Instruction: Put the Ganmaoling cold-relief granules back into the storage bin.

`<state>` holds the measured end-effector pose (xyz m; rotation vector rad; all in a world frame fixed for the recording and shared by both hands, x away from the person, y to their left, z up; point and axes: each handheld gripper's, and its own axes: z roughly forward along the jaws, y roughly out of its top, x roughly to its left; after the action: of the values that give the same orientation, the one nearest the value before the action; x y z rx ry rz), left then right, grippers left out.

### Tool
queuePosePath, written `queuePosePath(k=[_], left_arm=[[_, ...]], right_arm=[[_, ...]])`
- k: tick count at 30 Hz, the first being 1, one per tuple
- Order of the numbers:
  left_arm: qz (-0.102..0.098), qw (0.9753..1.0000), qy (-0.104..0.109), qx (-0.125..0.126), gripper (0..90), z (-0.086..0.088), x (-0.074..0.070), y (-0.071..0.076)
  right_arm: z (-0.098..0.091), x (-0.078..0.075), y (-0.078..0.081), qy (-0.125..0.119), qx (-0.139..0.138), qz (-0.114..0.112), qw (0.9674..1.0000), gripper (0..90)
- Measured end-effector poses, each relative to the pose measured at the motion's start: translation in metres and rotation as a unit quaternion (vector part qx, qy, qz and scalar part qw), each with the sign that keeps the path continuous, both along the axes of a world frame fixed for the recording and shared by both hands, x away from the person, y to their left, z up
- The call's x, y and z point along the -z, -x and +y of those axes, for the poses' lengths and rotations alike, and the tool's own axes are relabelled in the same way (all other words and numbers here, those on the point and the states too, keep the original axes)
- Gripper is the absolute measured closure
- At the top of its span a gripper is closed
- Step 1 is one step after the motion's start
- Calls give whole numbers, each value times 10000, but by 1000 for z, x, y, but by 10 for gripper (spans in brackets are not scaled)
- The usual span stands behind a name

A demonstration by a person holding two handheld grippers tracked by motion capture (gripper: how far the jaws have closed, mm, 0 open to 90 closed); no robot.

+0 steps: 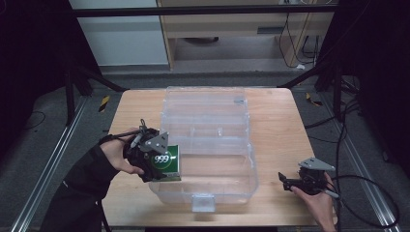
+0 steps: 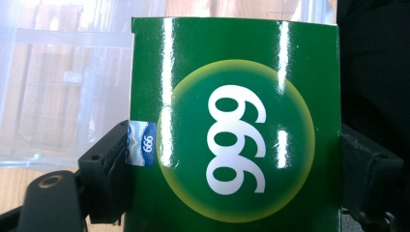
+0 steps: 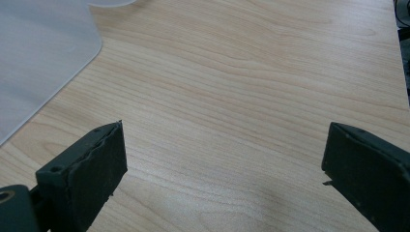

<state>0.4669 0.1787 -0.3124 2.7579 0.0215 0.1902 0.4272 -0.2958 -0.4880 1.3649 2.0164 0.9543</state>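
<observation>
Left gripper (image 1: 162,166) fingers clamp the green 999 box (image 2: 232,130) by its sides over the clear bin's (image 1: 251,169) near-left corner, likely for loading; right gripper (image 3: 222,169) fingers spread wide, empty.

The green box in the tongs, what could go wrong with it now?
1. The green box is glossy, and the left tongs pinch it only by its two sides, so it might slip or tip.
2. It hangs right at the near left corner of the clear plastic bin; it could bump the wall and nudge the bin across the table.
3. The right tongs stand open over bare wood, away from the bin, so nothing steadies it.
</observation>
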Motion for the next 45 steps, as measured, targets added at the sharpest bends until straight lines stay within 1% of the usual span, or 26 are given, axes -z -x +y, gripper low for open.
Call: queuePosePath(k=[3, 11, 17, 18, 21, 25, 26, 31, 33, 34, 36, 37, 38, 40, 41, 45], left_arm=[[-32, 10000, -31, 32, 147, -3, 4, -2], [40, 10000, 9, 71, 147, -6, 13, -4], [81, 9999, -38, 85, 148, -7, 21, -4], [131, 9999, -37, 76, 148, -7, 24, -4], [160, 9998, -41, 89, 148, -8, 27, -4], [211, 9997, -38, 77, 148, -8, 35, -5], [231, 9997, -71, 81, 148, -8, 39, -6], [260, 9996, -102, 79, 148, -8, 46, -7], [282, 9996, -68, 65, 148, -6, 51, -7], [282, 9996, -68, 65, 148, -6, 51, -7], [289, 9995, -74, 63, 148, -5, 55, -8], [309, 9995, -113, 4, 148, -4, 56, -7], [320, 9994, -76, 58, 148, -4, 58, -8], [329, 9994, -44, 52, 148, -4, 62, -8], [327, 9994, -80, 72, 148, -4, 63, -9], [332, 9994, -97, 93, 147, -4, 69, -10]], right_arm=[[0, 0, 0, 9, -4, -8, 10000, 26], [0, 1, 0, 33, -24, -2, 10000, 26], [1, 1, 0, 22, -21, 17, 10000, 26], [1, 1, 0, 42, -29, 14, 10000, 26], [2, 1, 0, 7, -22, 51, 10000, 26], [2, 2, 0, 37, -34, 54, 10000, 26], [2, 2, -1, 48, -39, 44, 10000, 26], [1, 2, -1, 42, -38, 42, 10000, 26], [1, 2, -1, 57, -44, 37, 10000, 26], [1, 2, -1, 57, -44, 37, 10000, 26], [2, 2, -1, 59, -50, 52, 10000, 26], [2, 2, -1, 58, -47, 57, 10000, 26], [2, 2, -1, 52, -47, 57, 10000, 26], [2, 2, -1, 53, -45, 58, 10000, 26], [2, 2, -1, 69, -43, 68, 9999, 26], [2, 2, -1, 75, -52, 74, 9999, 25]])
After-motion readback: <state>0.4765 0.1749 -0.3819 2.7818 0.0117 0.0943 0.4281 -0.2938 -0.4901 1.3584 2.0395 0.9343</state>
